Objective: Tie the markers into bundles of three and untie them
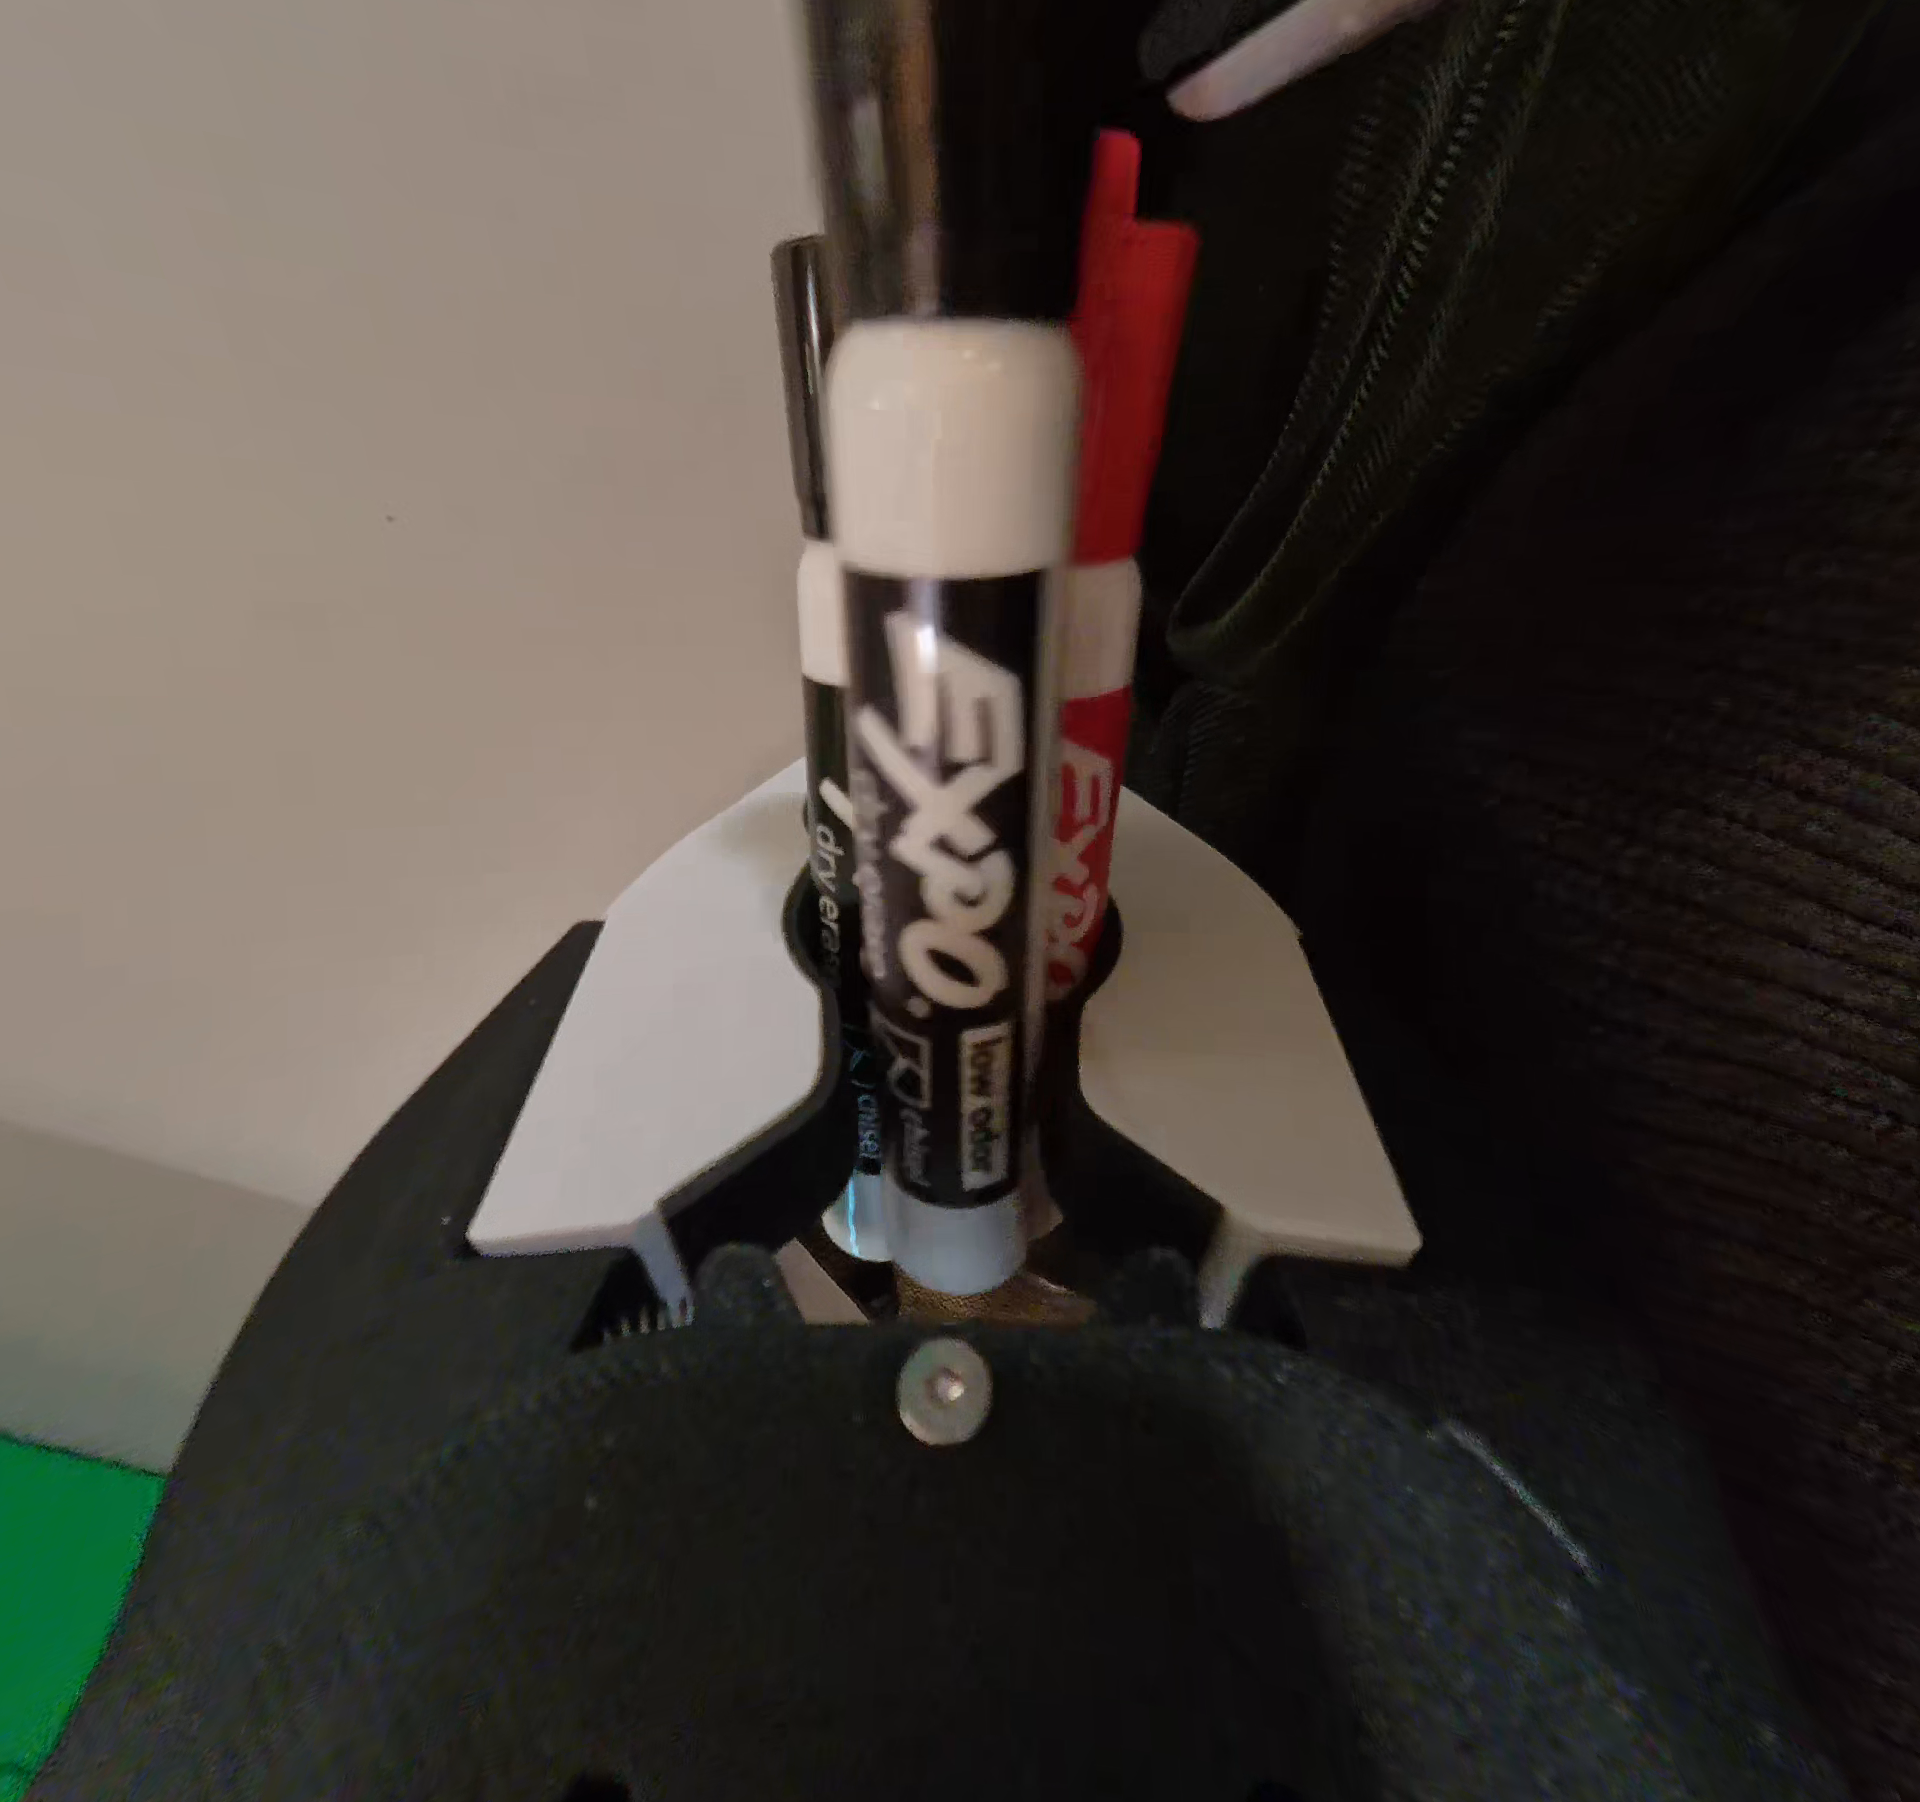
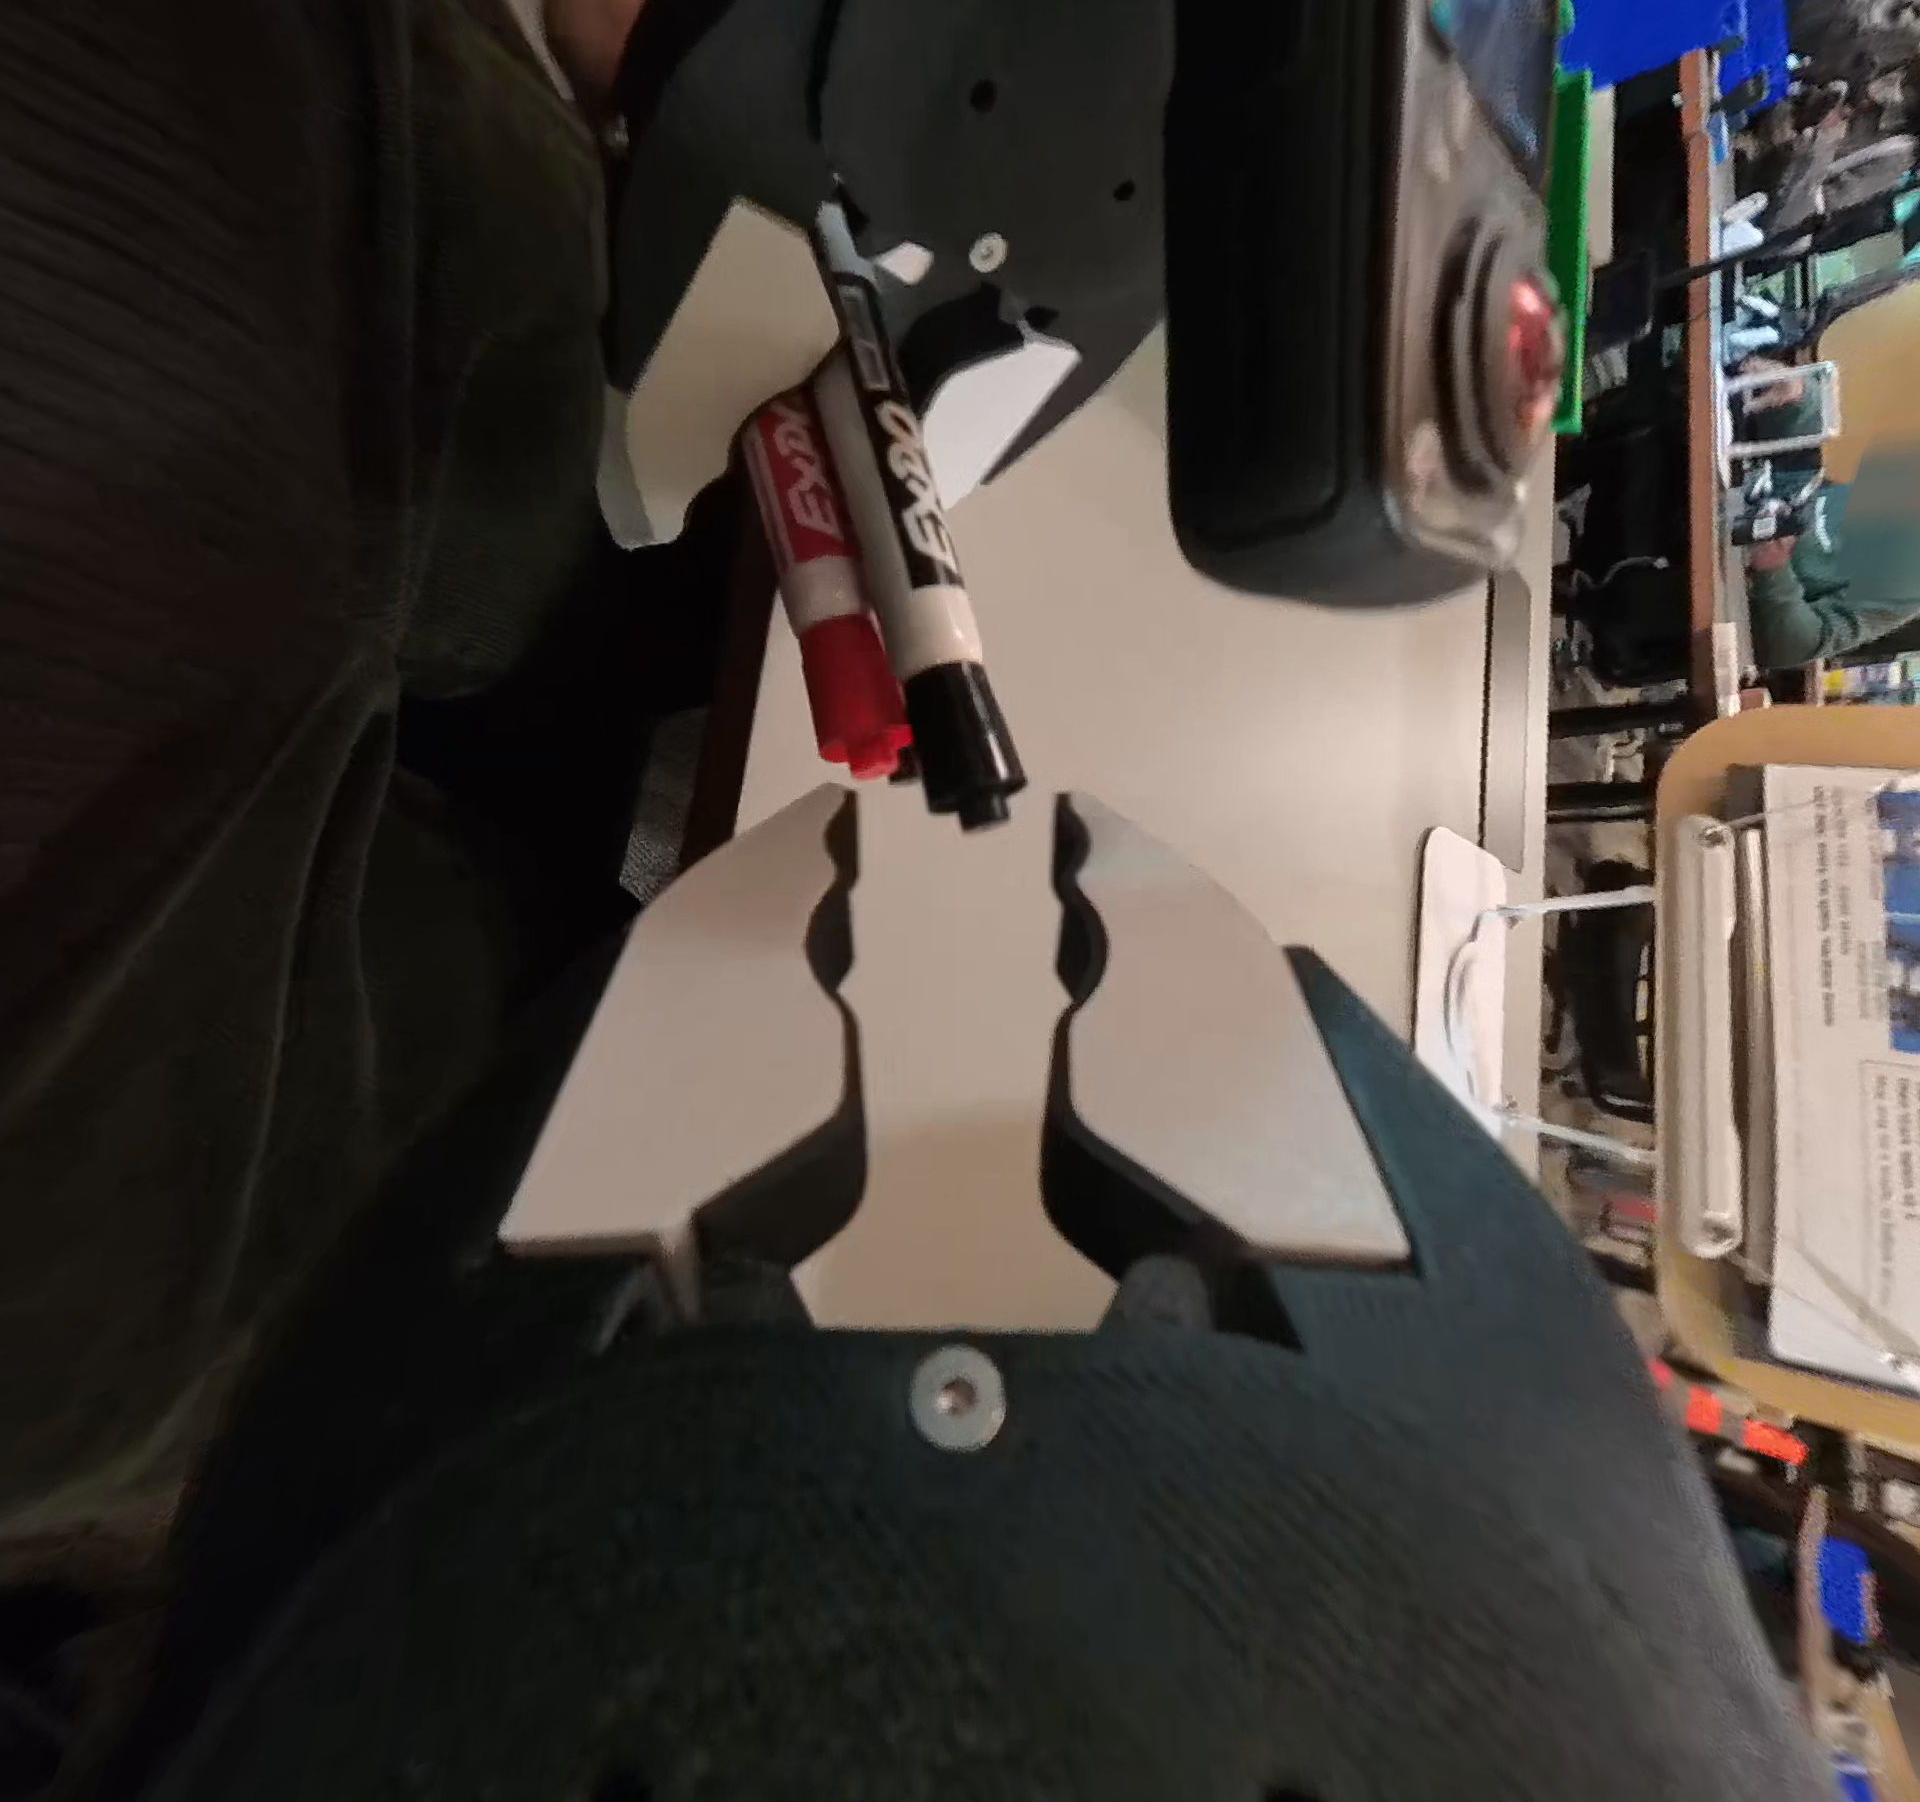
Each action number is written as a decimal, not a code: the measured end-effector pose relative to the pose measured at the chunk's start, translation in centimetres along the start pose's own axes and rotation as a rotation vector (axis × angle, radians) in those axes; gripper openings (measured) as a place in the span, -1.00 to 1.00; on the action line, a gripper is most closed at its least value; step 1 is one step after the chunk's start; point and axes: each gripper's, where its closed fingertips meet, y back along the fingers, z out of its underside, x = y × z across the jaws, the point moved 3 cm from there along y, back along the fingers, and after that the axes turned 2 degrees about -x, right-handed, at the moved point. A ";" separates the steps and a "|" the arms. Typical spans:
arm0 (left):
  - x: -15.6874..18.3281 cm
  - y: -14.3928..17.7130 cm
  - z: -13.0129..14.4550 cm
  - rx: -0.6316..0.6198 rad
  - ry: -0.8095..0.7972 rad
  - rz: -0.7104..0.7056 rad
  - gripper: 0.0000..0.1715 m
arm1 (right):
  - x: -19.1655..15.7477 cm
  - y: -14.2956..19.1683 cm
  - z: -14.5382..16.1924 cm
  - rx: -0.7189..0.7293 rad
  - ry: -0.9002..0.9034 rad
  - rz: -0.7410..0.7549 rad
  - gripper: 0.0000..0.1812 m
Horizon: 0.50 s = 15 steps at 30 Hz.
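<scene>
Left wrist view, left gripper (image 1: 951,879) clamping markers (image 1: 940,765), right gripper (image 2: 956,817) spread.

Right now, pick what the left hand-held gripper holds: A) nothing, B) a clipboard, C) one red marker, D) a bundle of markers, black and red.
D: the left hand-held gripper is shut on a bundle of markers, black ones and a red one side by side.
</scene>
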 end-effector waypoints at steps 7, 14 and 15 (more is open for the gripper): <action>-3.4 0.9 0.3 -0.013 0.024 -0.066 -0.48 | 3.2 -0.1 2.0 0.174 -0.463 -0.027 -0.39; -8.3 1.9 0.2 -0.175 -0.007 0.041 -0.50 | 6.7 -0.6 5.1 0.433 -1.104 -0.036 -0.56; -8.9 1.8 0.3 -0.211 -0.040 0.034 -0.50 | 6.9 -0.7 5.1 0.467 -1.165 -0.070 -0.56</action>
